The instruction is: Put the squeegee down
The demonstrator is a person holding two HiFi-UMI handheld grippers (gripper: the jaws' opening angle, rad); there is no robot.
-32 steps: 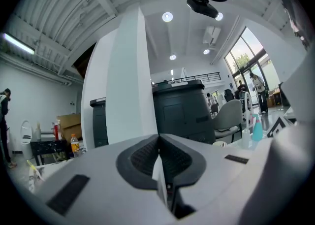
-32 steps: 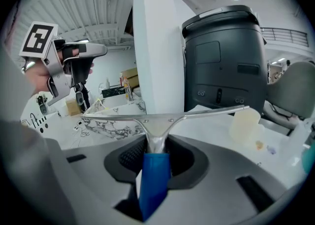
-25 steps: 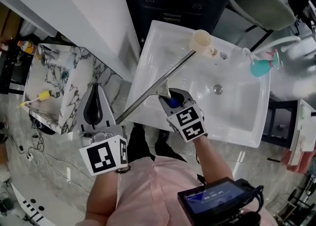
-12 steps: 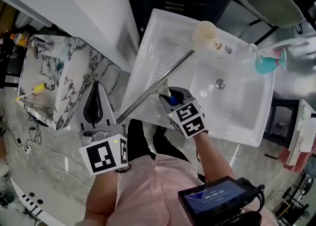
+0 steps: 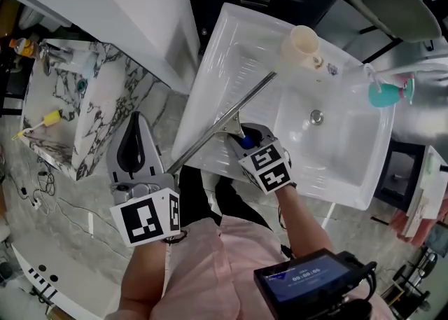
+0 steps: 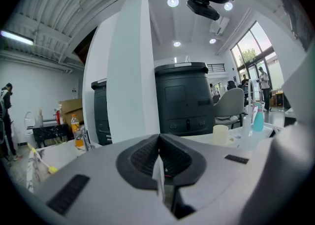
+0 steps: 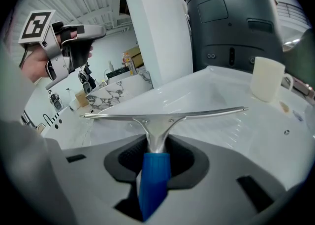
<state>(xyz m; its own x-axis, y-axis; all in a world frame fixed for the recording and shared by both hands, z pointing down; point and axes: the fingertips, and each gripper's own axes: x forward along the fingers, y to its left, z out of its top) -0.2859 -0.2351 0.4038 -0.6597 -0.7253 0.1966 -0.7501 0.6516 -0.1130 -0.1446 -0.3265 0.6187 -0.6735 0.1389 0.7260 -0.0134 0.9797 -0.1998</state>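
Note:
The squeegee [image 5: 222,121] has a long metal blade and a blue handle [image 7: 153,177]. My right gripper [image 5: 242,135] is shut on that handle, with the blade [image 7: 162,114] held crosswise just ahead of the jaws. The blade lies over the left, ribbed part of the white sink [image 5: 210,66], and its near end reaches past the sink's front edge. Whether it touches the sink I cannot tell. My left gripper [image 5: 136,119] is left of the sink, over the floor, apart from the squeegee. Its jaws [image 6: 158,143] are shut with nothing between them.
A cream cup [image 5: 302,42] stands on the sink's far rim, and a teal bottle [image 5: 385,93] stands at its right end. The drain [image 5: 316,116] is in the basin. A marble counter [image 5: 84,94] with small items stands to the left, and a dark cabinet [image 7: 231,22] stands behind the sink.
Both grippers have sunk a little. The squeegee has come lower over the sink's left part, still in the right gripper. The left gripper stays shut and empty.

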